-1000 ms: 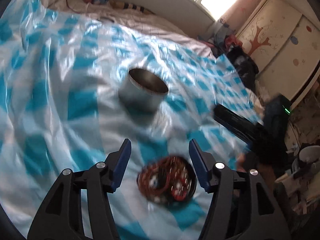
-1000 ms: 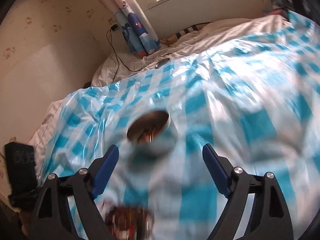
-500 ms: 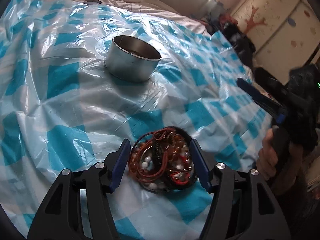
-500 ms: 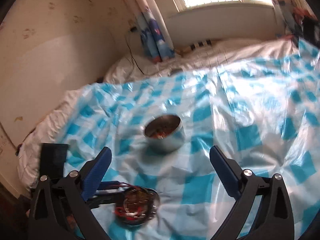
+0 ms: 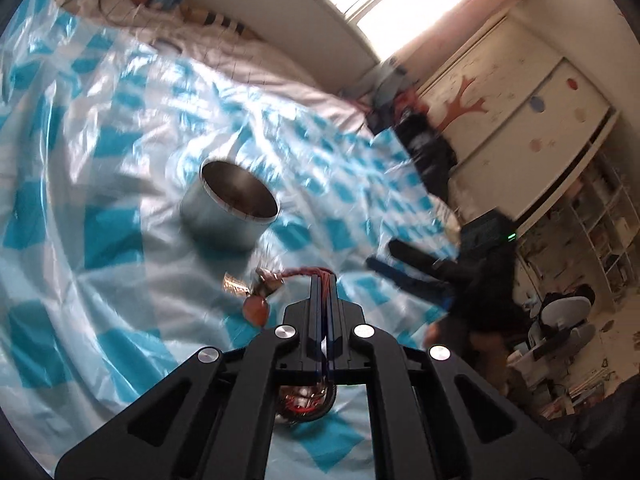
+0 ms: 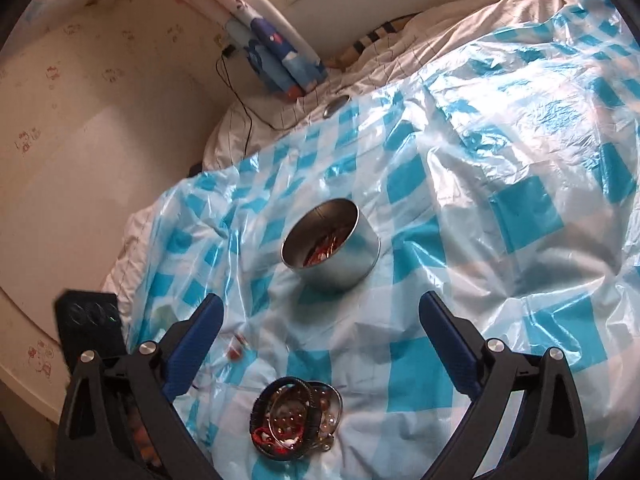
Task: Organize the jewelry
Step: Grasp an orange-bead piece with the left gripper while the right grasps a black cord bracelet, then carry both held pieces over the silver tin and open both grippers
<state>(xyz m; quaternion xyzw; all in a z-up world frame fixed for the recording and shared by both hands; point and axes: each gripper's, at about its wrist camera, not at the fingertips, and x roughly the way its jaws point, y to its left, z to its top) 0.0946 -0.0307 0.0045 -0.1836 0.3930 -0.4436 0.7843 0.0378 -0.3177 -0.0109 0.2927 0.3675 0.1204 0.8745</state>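
The left gripper (image 5: 325,280) pinches a red bracelet (image 5: 280,278) near the metal tin (image 5: 228,210); the right gripper (image 6: 320,320) gapes wide above the jewelry pile (image 6: 296,418).

bed (image 6: 280,116), checked plastic sheet (image 6: 520,216), tin (image 6: 332,250), jewelry pile (image 6: 296,420)

One round metal tin (image 6: 331,249) stands on one blue-and-white checked plastic sheet (image 6: 520,216); one tangled pile of bracelets (image 6: 296,418) lies near the camera, one red-corded piece (image 5: 276,284) hangs at the left, and two grippers, left gripper (image 5: 324,280) and right gripper (image 6: 318,346), are in view
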